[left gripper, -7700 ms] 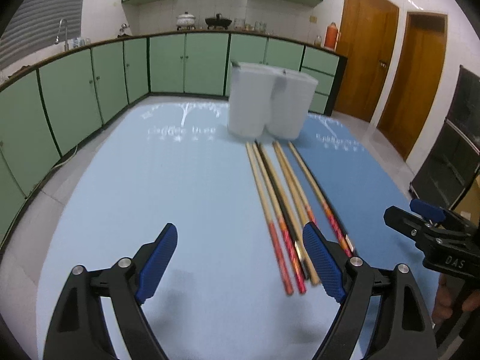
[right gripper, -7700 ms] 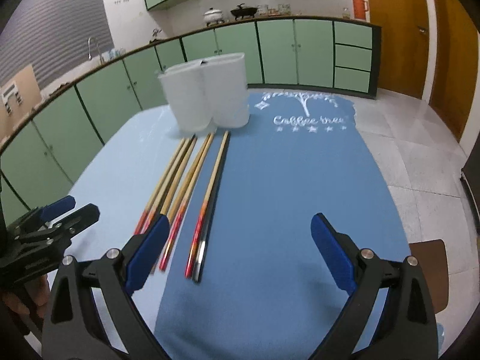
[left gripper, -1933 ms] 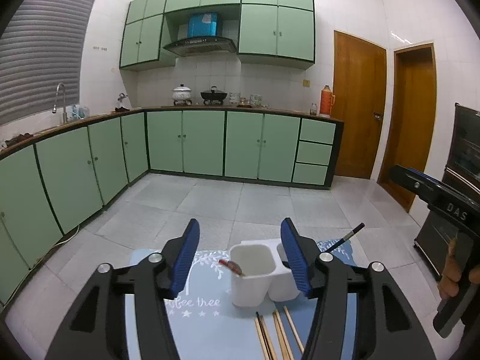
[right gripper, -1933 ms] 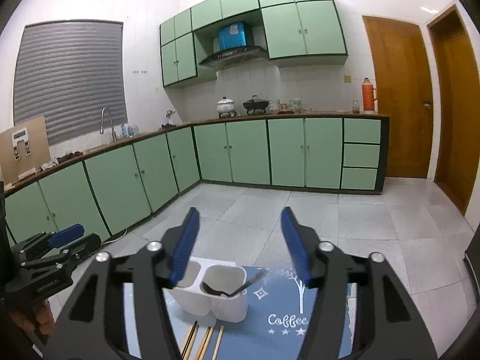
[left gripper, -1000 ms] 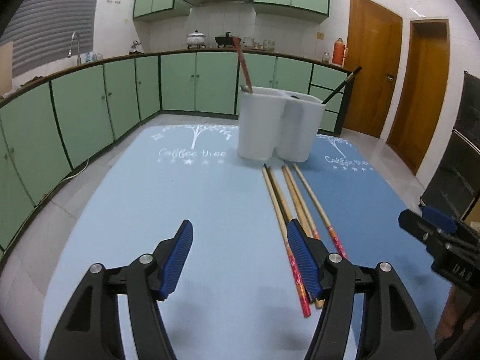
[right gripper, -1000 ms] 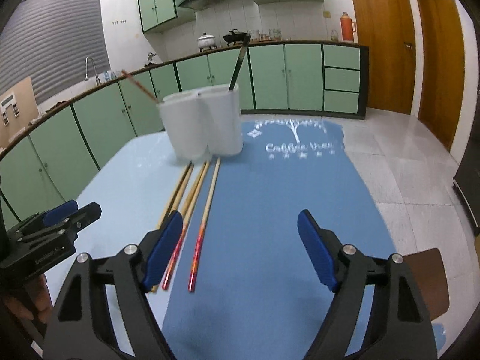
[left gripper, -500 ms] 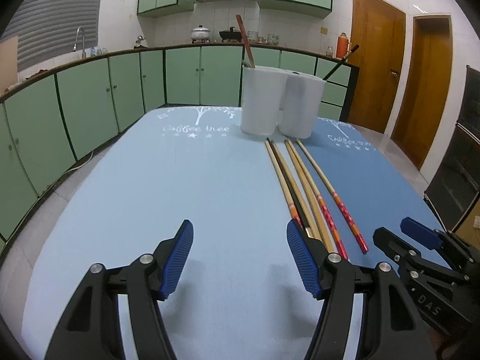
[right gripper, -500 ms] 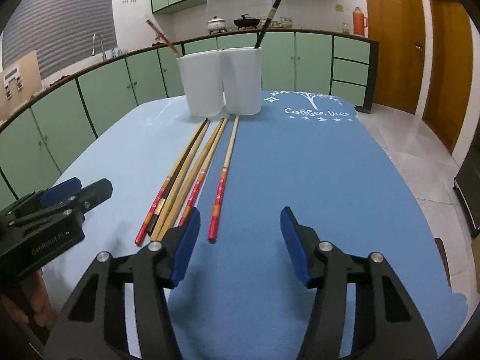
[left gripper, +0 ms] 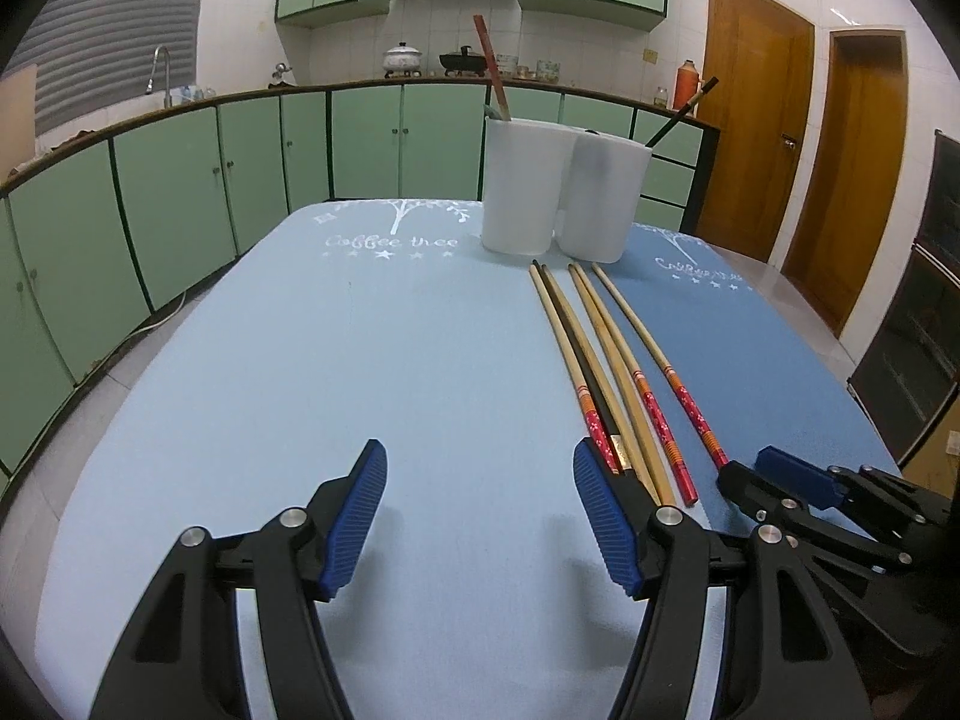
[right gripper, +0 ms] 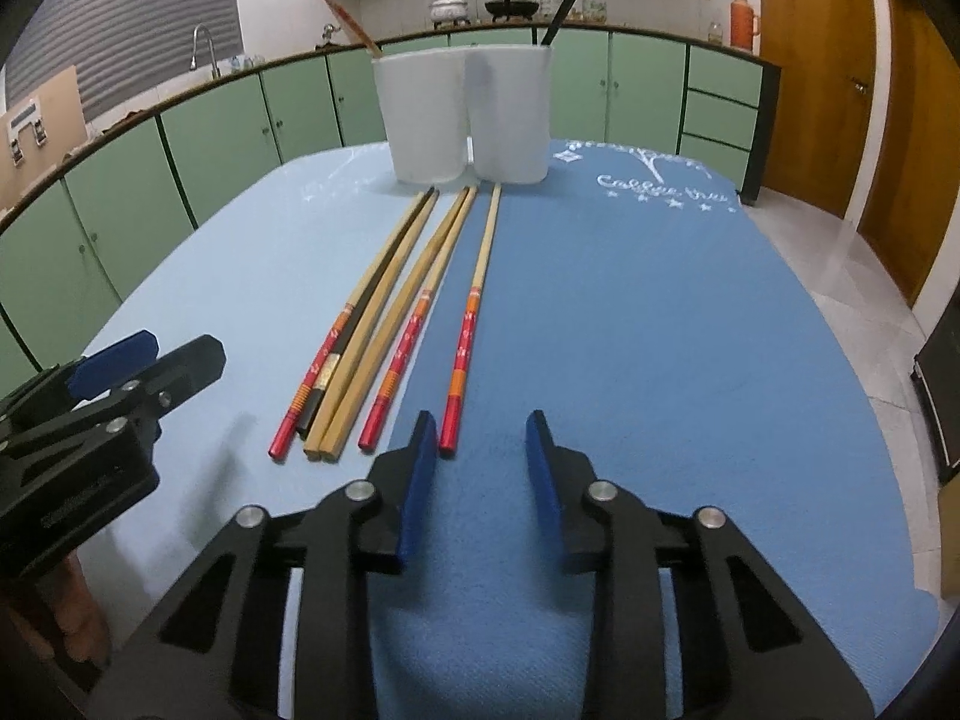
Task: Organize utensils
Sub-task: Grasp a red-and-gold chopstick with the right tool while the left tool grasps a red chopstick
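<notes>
Both tongs are sitting lower than a second ago. The right tongs [right gripper: 480, 438] are closing on nothing beside the chopsticks [right gripper: 384, 312]; the left tongs [left gripper: 480, 498] are gaping empty. Chopsticks are lying before the white holder [right gripper: 462, 114] on the bench [right gripper: 660, 330].

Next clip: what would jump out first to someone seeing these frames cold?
The row of loose chopsticks lying side by side on the blue table mat, ends toward the camera. Behind them stands a white twin-cup holder, each cup already holding one stick. Nearest, the right hand-held gripper is closing with nothing between its pads, beside the rightmost red-ended chopstick.
</notes>
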Demonstrator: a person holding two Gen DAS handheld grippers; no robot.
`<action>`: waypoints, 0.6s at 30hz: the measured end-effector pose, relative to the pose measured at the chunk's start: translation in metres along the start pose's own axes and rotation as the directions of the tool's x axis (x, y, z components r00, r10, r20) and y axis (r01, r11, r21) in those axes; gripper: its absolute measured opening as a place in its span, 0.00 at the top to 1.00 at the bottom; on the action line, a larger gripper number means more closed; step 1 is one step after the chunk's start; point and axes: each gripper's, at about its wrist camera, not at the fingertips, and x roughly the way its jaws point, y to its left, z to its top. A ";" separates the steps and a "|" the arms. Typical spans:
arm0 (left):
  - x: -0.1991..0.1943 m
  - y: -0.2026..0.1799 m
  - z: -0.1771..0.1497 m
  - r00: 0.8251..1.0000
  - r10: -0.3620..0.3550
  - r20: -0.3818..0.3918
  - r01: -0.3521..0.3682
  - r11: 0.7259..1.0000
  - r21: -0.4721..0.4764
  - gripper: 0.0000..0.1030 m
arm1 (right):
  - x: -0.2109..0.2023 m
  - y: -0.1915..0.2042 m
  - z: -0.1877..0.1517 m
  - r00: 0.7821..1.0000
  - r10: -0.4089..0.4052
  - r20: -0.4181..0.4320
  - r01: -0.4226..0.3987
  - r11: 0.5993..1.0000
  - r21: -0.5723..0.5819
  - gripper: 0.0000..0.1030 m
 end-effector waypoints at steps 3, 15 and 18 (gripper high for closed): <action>0.000 -0.001 -0.001 1.000 -0.007 -0.005 0.007 1.000 0.000 0.38 | 0.002 0.003 0.000 1.000 -0.003 -0.008 0.003 1.000 -0.015 0.79; 0.000 -0.017 -0.004 0.998 -0.054 -0.029 0.054 0.998 0.029 0.38 | -0.002 -0.010 0.001 1.000 -0.004 -0.010 0.005 0.999 0.039 0.95; 0.002 -0.023 -0.006 0.997 -0.067 -0.047 0.069 0.997 0.036 0.38 | -0.004 -0.013 0.001 1.000 -0.009 -0.007 0.009 0.999 0.047 0.95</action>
